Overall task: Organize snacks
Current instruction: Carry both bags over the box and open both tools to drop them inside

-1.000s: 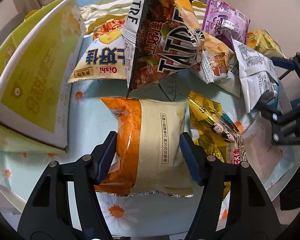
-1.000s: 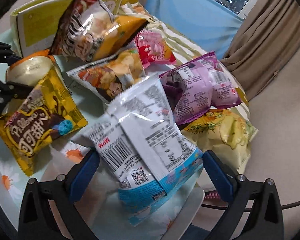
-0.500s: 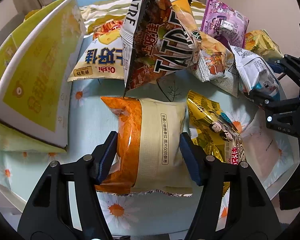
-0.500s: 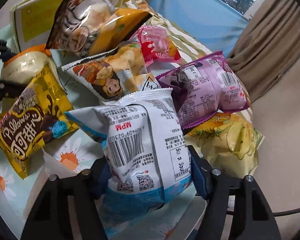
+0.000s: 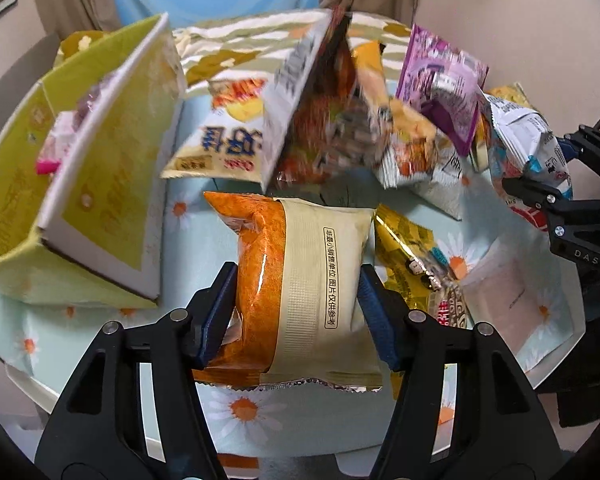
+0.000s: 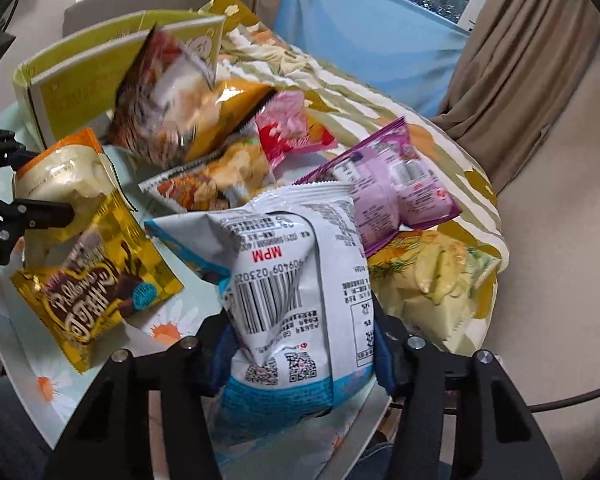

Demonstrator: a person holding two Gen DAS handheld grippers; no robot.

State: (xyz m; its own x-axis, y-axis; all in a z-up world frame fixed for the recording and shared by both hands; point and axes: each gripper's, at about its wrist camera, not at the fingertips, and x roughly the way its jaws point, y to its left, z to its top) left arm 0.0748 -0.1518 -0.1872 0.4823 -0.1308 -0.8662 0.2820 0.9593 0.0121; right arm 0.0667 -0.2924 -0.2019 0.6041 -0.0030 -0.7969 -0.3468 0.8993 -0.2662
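My left gripper (image 5: 296,308) is shut on an orange and cream snack bag (image 5: 300,288), lifted a little above the daisy tablecloth (image 5: 188,248). It also shows in the right wrist view (image 6: 56,176). My right gripper (image 6: 300,356) is shut on a white and blue snack bag (image 6: 296,284), raised off the table; it shows at the right of the left wrist view (image 5: 532,152). A yellow-green cardboard box (image 5: 100,176) stands open at the left, with a pink packet (image 5: 56,144) inside.
Several loose bags crowd the table: a gold chocolate bag (image 6: 96,284), a brown chip bag (image 5: 320,120), a purple bag (image 6: 388,184), a pink bag (image 6: 288,128), a pale yellow chip bag (image 6: 432,284). Curtains and a blue sheet (image 6: 364,40) stand behind.
Both grippers have lifted their bags and pulled back from the table. The right gripper closed on the white and blue bag a moment earlier. The box interior has come into view.
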